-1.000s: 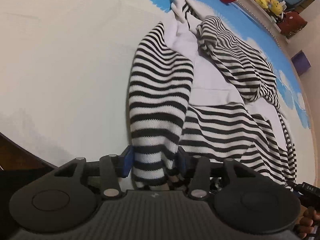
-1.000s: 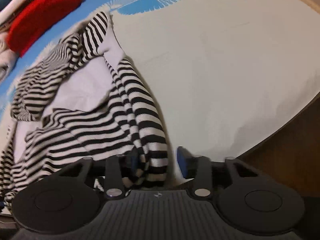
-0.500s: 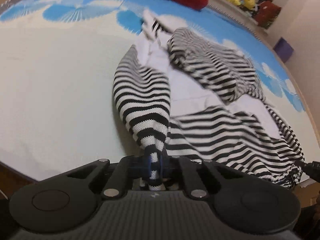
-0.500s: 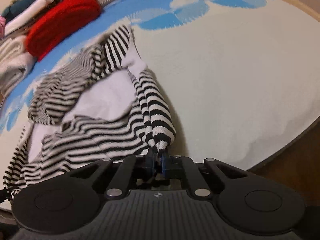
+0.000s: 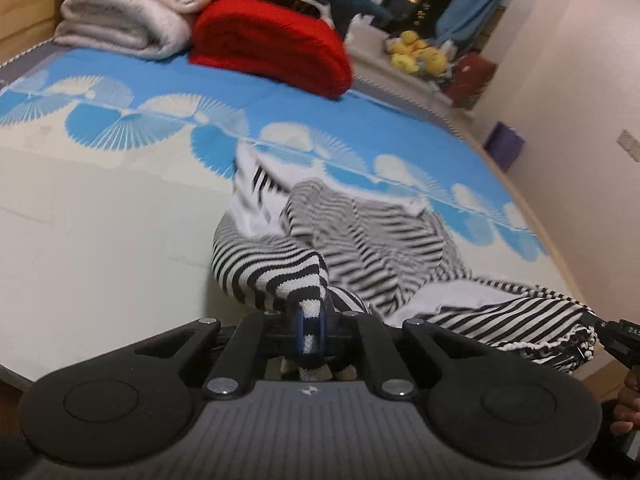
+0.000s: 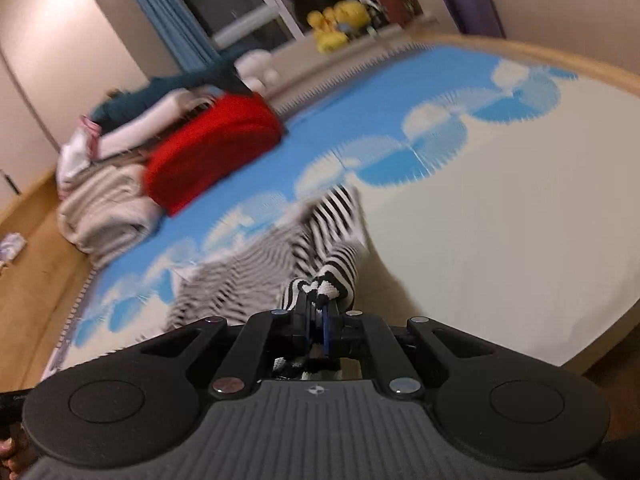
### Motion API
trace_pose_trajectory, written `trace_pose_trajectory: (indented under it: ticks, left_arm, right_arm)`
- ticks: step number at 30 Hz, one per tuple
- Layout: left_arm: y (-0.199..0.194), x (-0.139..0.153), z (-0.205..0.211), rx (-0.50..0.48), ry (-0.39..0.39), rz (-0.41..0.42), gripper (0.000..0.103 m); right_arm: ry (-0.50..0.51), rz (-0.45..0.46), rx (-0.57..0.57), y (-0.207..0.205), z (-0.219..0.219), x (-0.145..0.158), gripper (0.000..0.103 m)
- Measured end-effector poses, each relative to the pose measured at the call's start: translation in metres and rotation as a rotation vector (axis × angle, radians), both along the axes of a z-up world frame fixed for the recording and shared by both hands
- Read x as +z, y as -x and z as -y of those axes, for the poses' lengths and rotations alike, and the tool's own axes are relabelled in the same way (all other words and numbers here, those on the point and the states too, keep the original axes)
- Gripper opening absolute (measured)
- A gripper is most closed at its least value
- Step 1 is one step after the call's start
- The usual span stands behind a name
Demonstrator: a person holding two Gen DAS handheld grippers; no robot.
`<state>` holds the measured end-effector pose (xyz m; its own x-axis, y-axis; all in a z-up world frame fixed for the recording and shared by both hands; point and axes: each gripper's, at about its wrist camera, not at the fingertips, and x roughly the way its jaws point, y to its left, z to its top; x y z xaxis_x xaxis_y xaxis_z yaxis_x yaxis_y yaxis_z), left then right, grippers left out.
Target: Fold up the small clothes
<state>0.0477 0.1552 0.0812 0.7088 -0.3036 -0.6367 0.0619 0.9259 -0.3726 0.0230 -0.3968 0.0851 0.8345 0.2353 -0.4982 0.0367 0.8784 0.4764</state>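
Note:
A black-and-white striped garment (image 5: pixel 372 248) with a white inner panel lies rumpled on a cream and blue mat (image 5: pixel 100 220). My left gripper (image 5: pixel 311 330) is shut on one striped edge of it and holds that edge lifted off the mat. My right gripper (image 6: pixel 318 322) is shut on another striped edge of the garment (image 6: pixel 320 256), also lifted. The right gripper's tip (image 5: pixel 618 334) shows at the right edge of the left wrist view, at the garment's far corner.
A folded red cloth (image 5: pixel 272 44) and a stack of cream blankets (image 5: pixel 124 16) sit at the mat's far end. Yellow plush toys (image 5: pixel 416 52) lie beyond on a ledge. A wall (image 5: pixel 580 80) runs along the right. The mat's near edge drops to wooden floor (image 6: pixel 40 264).
Both grippers closed on the garment's striped edges and lifted them up and forward. The views tilted up, so the far end of the room now shows.

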Motion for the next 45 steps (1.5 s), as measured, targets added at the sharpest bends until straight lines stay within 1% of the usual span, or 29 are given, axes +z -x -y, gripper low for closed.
trace_pose_trajectory:
  ticks: [4, 8, 9, 12, 14, 16, 20, 23, 25, 27, 30, 33, 34, 35, 36, 37, 38, 39, 40, 41, 42, 43, 44, 45]
  left_arm:
    - [0.025, 0.025, 0.000, -0.044, 0.017, 0.047, 0.007]
    - [0.042, 0.038, -0.001, -0.057, 0.049, 0.052, 0.007]
    - [0.046, 0.041, -0.001, -0.062, 0.049, 0.060, 0.007]
    - [0.054, 0.046, 0.005, -0.088, 0.007, 0.083, 0.007]
    - [0.054, 0.046, 0.004, -0.090, 0.012, 0.068, 0.007]
    - [0.055, 0.050, 0.001, -0.088, 0.025, 0.071, 0.007]
    - [0.057, 0.056, -0.004, -0.092, 0.023, 0.075, 0.007]
    - [0.051, 0.055, -0.003, -0.110, 0.011, 0.068, 0.007]
    - [0.040, 0.050, -0.003, -0.111, 0.011, 0.044, 0.007]
    - [0.020, 0.043, -0.005, -0.105, 0.022, 0.007, 0.007]
    - [-0.027, 0.029, -0.006, -0.108, 0.031, -0.047, 0.007]
    - [-0.105, 0.008, -0.007, -0.086, 0.051, -0.115, 0.007]
    - [-0.129, 0.002, -0.008, -0.071, 0.056, -0.135, 0.008]
    - [-0.154, -0.004, -0.010, -0.048, 0.074, -0.151, 0.011]
    - [-0.179, -0.010, -0.014, -0.023, 0.094, -0.151, 0.013]
    - [-0.197, -0.013, -0.018, -0.002, 0.101, -0.148, 0.023]
    - [-0.211, -0.015, -0.022, 0.026, 0.107, -0.152, 0.039]
    - [-0.221, -0.020, -0.029, 0.066, 0.115, -0.149, 0.043]
    - [-0.224, -0.025, -0.034, 0.091, 0.125, -0.125, 0.047]
    - [-0.224, -0.029, -0.037, 0.102, 0.136, -0.098, 0.047]
    - [-0.219, -0.041, -0.041, 0.109, 0.148, -0.065, 0.047]
    - [-0.214, -0.054, -0.042, 0.104, 0.158, -0.055, 0.047]
    - [-0.214, -0.067, -0.039, 0.090, 0.146, -0.115, 0.045]
    - [-0.224, -0.077, -0.032, 0.067, 0.085, -0.237, 0.045]
  right_arm:
    - [-0.016, 0.073, 0.008, 0.037, 0.007, 0.024, 0.005]
    - [-0.034, 0.104, -0.016, 0.064, 0.015, 0.037, 0.005]
    - [-0.037, 0.108, -0.020, 0.069, 0.015, 0.039, 0.005]
    - [-0.022, 0.144, -0.017, 0.084, 0.014, 0.046, 0.005]
    - [-0.002, 0.152, -0.018, 0.088, 0.014, 0.046, 0.005]
    - [-0.008, 0.143, -0.021, 0.089, 0.012, 0.045, 0.005]
    - [-0.007, 0.149, -0.024, 0.090, 0.012, 0.047, 0.005]
    - [0.003, 0.146, -0.023, 0.088, 0.007, 0.048, 0.005]
    - [-0.007, 0.137, -0.028, 0.083, 0.007, 0.046, 0.005]
    - [-0.023, 0.118, -0.031, 0.070, 0.008, 0.045, 0.005]
    - [0.017, 0.066, -0.012, 0.032, 0.003, 0.043, 0.005]
    - [0.024, 0.005, 0.001, -0.033, 0.005, 0.037, 0.005]
    - [0.013, -0.023, 0.011, -0.063, 0.006, 0.034, 0.005]
    - [0.004, -0.043, 0.011, -0.089, 0.007, 0.032, 0.005]
    - [0.002, -0.062, -0.006, -0.116, 0.009, 0.030, 0.009]
    - [0.003, -0.073, -0.032, -0.143, 0.011, 0.028, 0.011]
    - [0.003, -0.072, -0.054, -0.162, 0.012, 0.026, 0.020]
    - [0.018, -0.073, -0.080, -0.178, 0.015, 0.022, 0.029]
    - [0.050, -0.067, -0.116, -0.189, 0.016, 0.018, 0.031]
    - [0.070, -0.060, -0.137, -0.195, 0.017, 0.014, 0.034]
    - [0.075, -0.060, -0.128, -0.198, 0.016, 0.005, 0.036]
    - [0.079, -0.065, -0.099, -0.200, 0.016, -0.005, 0.036]
    - [0.095, -0.075, -0.051, -0.199, 0.011, -0.018, 0.036]
    - [0.126, -0.120, -0.014, -0.202, 0.006, -0.028, 0.037]
